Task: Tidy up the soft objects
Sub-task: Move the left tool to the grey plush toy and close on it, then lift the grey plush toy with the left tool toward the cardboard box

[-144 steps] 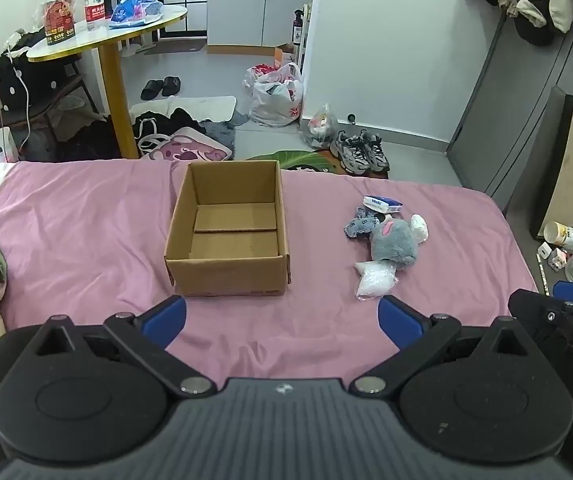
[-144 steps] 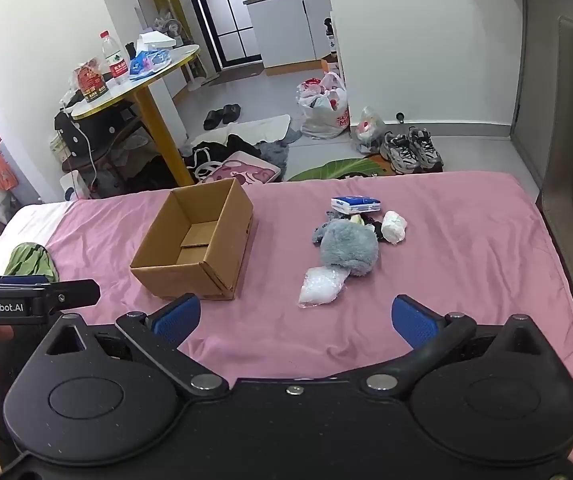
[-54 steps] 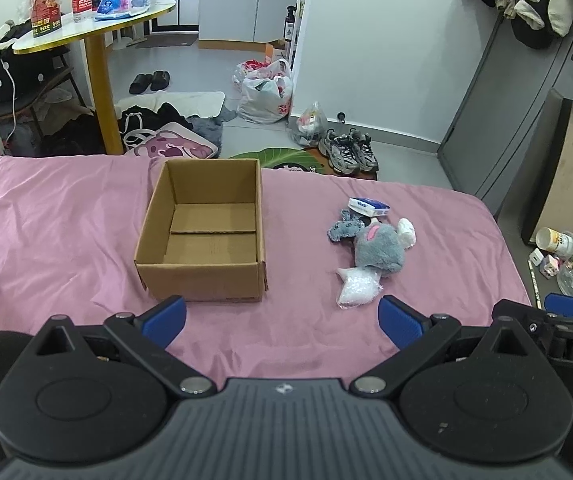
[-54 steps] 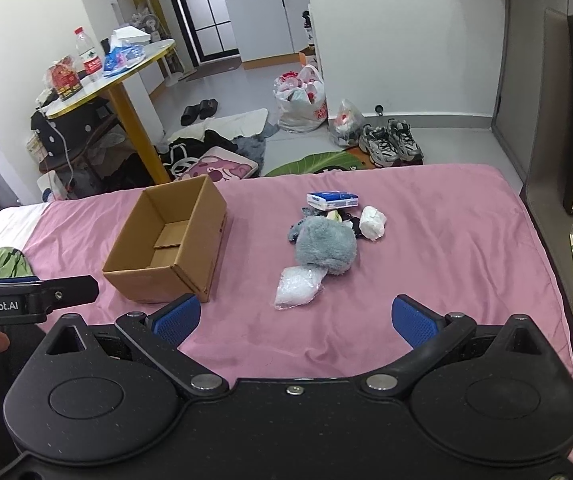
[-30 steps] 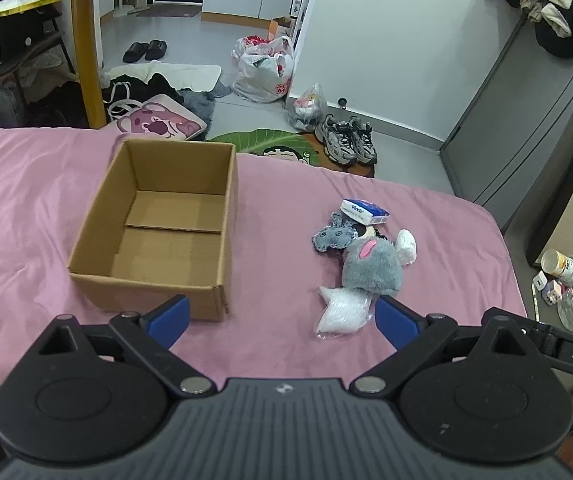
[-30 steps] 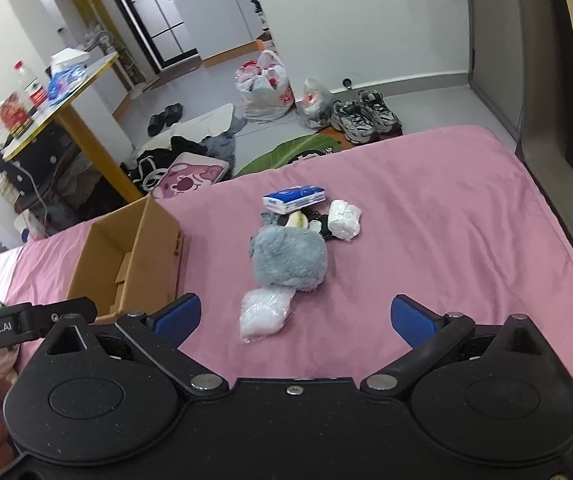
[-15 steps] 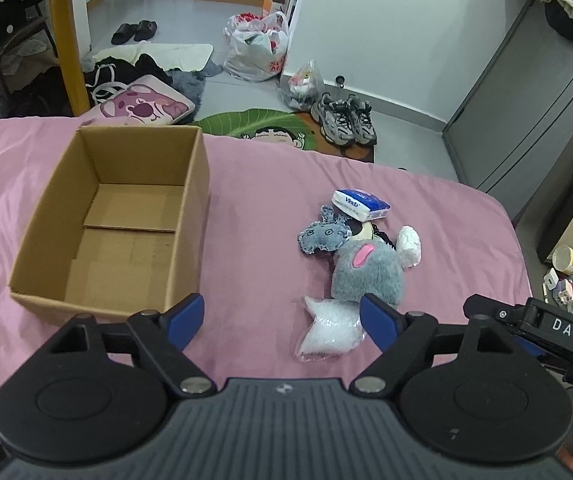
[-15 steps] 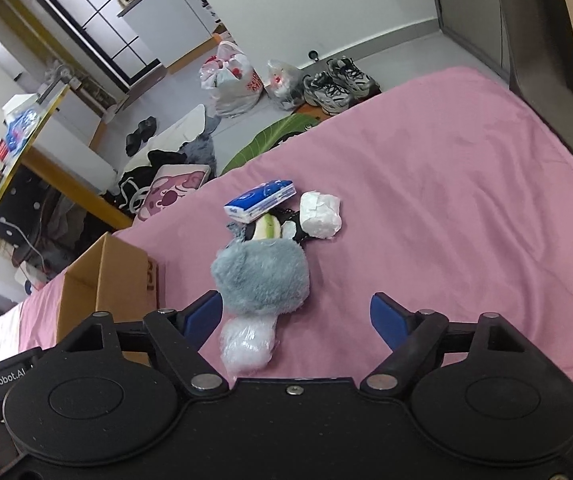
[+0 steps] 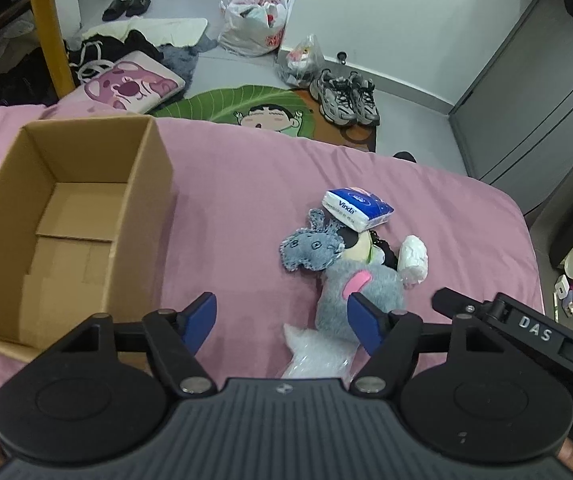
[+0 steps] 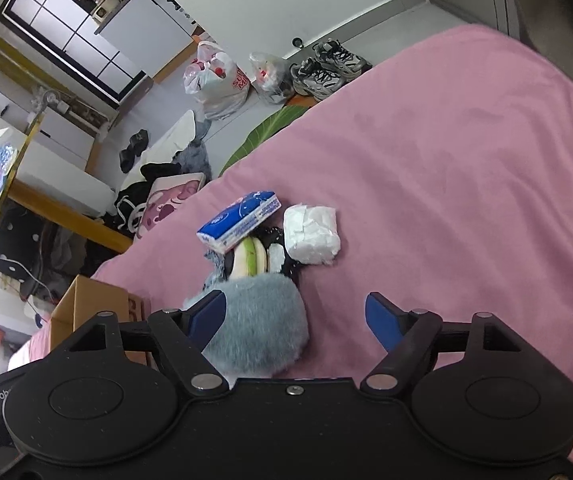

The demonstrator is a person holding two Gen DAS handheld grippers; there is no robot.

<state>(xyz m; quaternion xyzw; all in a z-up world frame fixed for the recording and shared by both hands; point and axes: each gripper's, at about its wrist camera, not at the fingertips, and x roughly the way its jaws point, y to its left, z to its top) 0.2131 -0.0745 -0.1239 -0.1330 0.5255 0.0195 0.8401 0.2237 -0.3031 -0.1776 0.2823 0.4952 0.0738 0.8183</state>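
Both grippers hung with jaws spread and empty above a pink bedsheet (image 9: 246, 184): the left gripper (image 9: 280, 316) over a clear plastic packet (image 9: 318, 354), the right gripper (image 10: 296, 312) over a grey plush toy (image 10: 262, 328). The soft pile, topped by a blue tissue pack (image 9: 356, 208) and flanked by a white roll (image 9: 415, 258), lay beside an open cardboard box (image 9: 142, 216).
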